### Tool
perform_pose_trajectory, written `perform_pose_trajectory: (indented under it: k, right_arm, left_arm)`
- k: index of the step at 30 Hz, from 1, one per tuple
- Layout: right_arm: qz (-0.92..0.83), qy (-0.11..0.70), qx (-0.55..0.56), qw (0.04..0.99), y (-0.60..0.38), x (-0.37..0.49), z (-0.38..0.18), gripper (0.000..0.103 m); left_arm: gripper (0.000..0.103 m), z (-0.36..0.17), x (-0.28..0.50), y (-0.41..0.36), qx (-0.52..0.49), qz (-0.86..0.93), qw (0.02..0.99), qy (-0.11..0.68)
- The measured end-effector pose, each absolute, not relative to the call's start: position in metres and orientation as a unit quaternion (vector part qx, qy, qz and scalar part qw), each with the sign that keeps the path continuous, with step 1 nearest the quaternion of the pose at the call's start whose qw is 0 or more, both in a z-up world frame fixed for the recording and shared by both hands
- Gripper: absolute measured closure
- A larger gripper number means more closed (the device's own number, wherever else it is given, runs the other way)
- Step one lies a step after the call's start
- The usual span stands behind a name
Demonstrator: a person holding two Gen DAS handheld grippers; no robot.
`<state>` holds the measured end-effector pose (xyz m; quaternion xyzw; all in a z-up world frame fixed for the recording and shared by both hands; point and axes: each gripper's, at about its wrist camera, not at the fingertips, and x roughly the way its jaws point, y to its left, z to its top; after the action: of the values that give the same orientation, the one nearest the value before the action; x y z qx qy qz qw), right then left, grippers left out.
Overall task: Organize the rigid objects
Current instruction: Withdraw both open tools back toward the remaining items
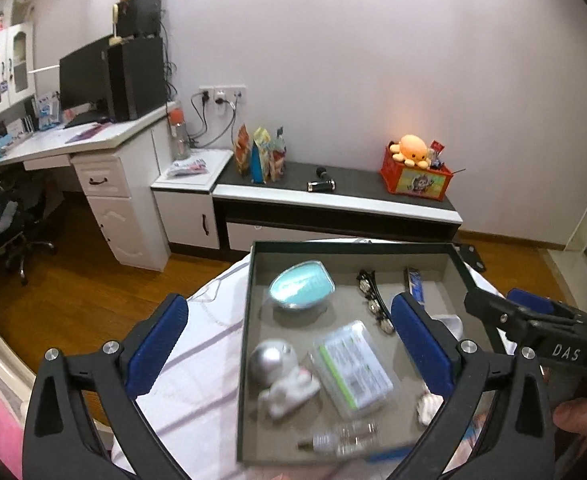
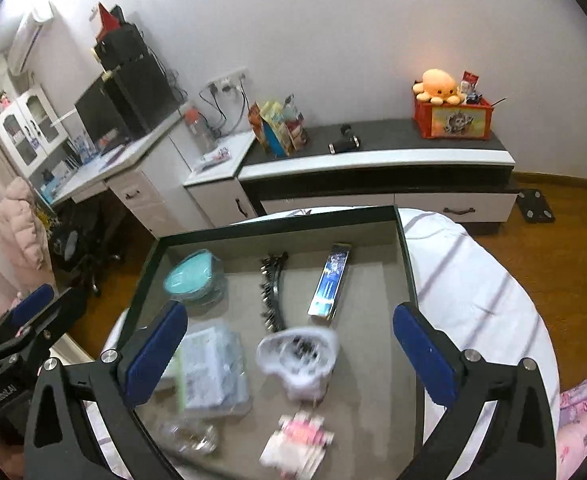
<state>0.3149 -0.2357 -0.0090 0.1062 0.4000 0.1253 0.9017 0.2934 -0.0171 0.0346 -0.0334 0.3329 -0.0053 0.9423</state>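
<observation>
A dark shallow tray [image 1: 249, 300] [image 2: 405, 248] lies on a round table with a striped white cloth [image 1: 197, 360] [image 2: 473, 300]. In it lie a teal oval case [image 1: 301, 285] [image 2: 193, 276], a black hair clip [image 1: 373, 300] [image 2: 271, 292], a blue slim box [image 1: 415, 284] [image 2: 331, 280], a clear plastic case [image 1: 353, 364] [image 2: 213, 368], a silver and white figurine [image 1: 281, 372], a small clear bottle [image 1: 341, 438] [image 2: 189, 436], a white fluffy item [image 2: 299, 354] and a pink and white packet [image 2: 297, 444]. My left gripper [image 1: 289, 344] is open and empty above the tray's left part. My right gripper [image 2: 289, 352] is open and empty above its middle.
The right gripper [image 1: 533, 324] shows in the left view, the left gripper [image 2: 29, 320] in the right view. Behind stand a low black and white cabinet [image 1: 333, 204] with snack bags [image 1: 259, 156] and a red box [image 1: 415, 178], a desk [image 1: 73, 140] and wood floor.
</observation>
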Motion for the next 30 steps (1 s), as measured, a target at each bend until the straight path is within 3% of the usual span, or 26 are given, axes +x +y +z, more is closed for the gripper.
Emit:
perform_pose_trajectory:
  k: [12, 30]
  right_arm:
    - [0.119, 0.341, 0.091, 0.928, -0.233, 0.189, 0.033, 0.000]
    - [0.088, 0.279, 0.096, 0.952, -0.261, 0.035, 0.037, 0.000]
  left_arm:
    - [0.000, 0.067, 0.164, -0.017, -0.026, -0.001, 0.957, 0.290]
    - [0.000, 0.047, 0.033, -0.026, -0.051, 0.003, 0.958, 0.284]
